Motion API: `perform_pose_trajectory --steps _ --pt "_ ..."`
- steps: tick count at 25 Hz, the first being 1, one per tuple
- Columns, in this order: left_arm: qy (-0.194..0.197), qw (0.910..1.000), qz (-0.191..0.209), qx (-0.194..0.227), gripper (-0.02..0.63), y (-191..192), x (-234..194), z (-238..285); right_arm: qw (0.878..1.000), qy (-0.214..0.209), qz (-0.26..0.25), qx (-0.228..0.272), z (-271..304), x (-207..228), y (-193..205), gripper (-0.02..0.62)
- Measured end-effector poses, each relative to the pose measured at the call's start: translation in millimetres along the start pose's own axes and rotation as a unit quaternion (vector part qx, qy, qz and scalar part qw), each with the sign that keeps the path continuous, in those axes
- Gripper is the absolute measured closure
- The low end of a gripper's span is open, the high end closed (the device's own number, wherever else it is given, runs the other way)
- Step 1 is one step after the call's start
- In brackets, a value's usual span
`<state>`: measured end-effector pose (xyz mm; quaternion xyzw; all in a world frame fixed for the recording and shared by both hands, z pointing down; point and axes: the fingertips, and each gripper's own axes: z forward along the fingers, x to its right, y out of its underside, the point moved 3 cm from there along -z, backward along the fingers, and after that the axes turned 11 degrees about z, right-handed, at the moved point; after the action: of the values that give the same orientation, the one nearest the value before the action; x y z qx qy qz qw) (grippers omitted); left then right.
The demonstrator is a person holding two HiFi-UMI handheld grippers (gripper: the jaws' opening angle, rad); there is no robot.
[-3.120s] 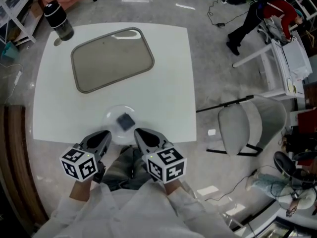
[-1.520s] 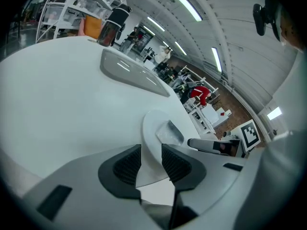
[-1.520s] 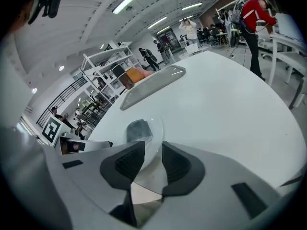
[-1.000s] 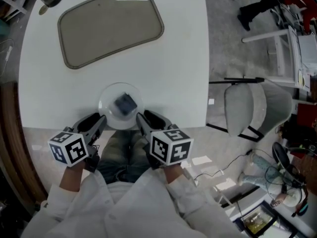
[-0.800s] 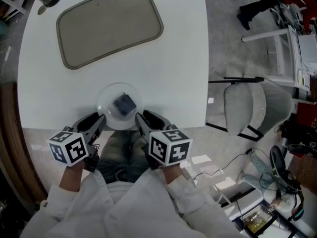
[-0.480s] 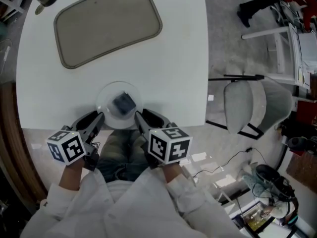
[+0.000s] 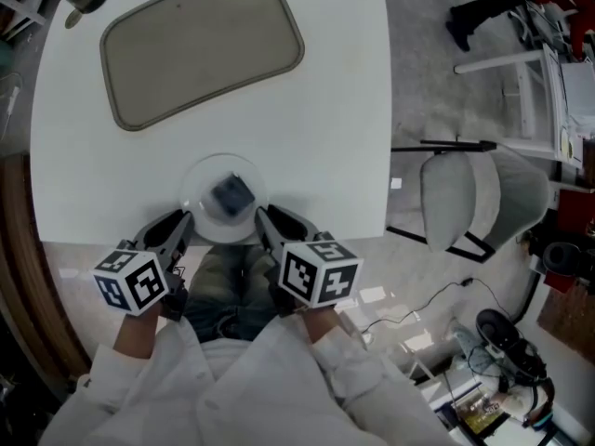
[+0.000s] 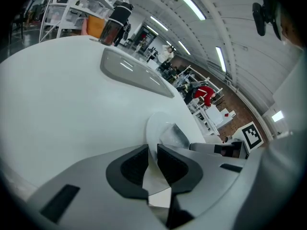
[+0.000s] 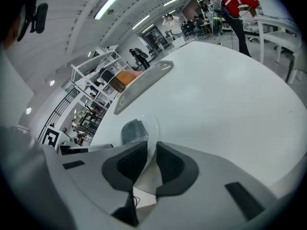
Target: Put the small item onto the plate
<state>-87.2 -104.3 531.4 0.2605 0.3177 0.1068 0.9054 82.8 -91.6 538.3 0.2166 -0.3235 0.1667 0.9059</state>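
A: Small item (image 7: 232,193), position?
B: Dark, squarish. It lies on the clear plate (image 7: 193,186), near its middle. The plate sits at the near edge of the white surface (image 7: 325,110), and the grey tray (image 7: 200,49) is well beyond it.
A: Left gripper (image 7: 183,219)?
B: At the plate's left rim. Its jaws have just been closing and are now narrow, with the rim nipped between them.
A: Right gripper (image 7: 263,217)?
B: Mirror case, right rim. Jaws narrow, closed on the rim. Neither gripper touches the item.
A: Surroundings?
B: A pale chair (image 7: 465,207) stands on the floor, right of the surface.
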Motion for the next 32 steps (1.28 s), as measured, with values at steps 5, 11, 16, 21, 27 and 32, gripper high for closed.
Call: perform_pose_trajectory --steps 5,11,16,21,27,32 --pt "0.003 1.0 -0.008 -0.001 0.545 -0.9 -0.3 0.2 1.0 -0.007 0.017 0.0 0.2 0.0 -1.9 0.532" --pt "-0.005 1.0 -0.008 0.001 0.545 -1.9 1.4 1.7 1.0 0.001 0.011 -0.003 -1.4 1.0 -1.0 0.532" --pt "-0.008 0.9999 -0.005 0.008 0.545 -1.3 4.2 1.1 1.0 0.003 0.007 -0.004 -3.1 1.3 -2.2 0.532" --pt "-0.016 0.9997 0.006 0.018 0.545 -1.2 10.1 0.5 1.0 0.001 -0.003 0.0 -6.7 2.3 -4.9 0.532" --pt "-0.027 0.9989 0.013 0.035 0.545 -6.9 25.9 -6.5 1.0 -0.012 -0.017 0.005 -22.2 -1.0 -11.4 0.532" --pt "-0.038 0.9979 0.015 0.051 0.545 -11.9 40.5 -11.2 0.999 -0.027 -0.028 0.006 -34.9 -2.7 -19.2 0.532"
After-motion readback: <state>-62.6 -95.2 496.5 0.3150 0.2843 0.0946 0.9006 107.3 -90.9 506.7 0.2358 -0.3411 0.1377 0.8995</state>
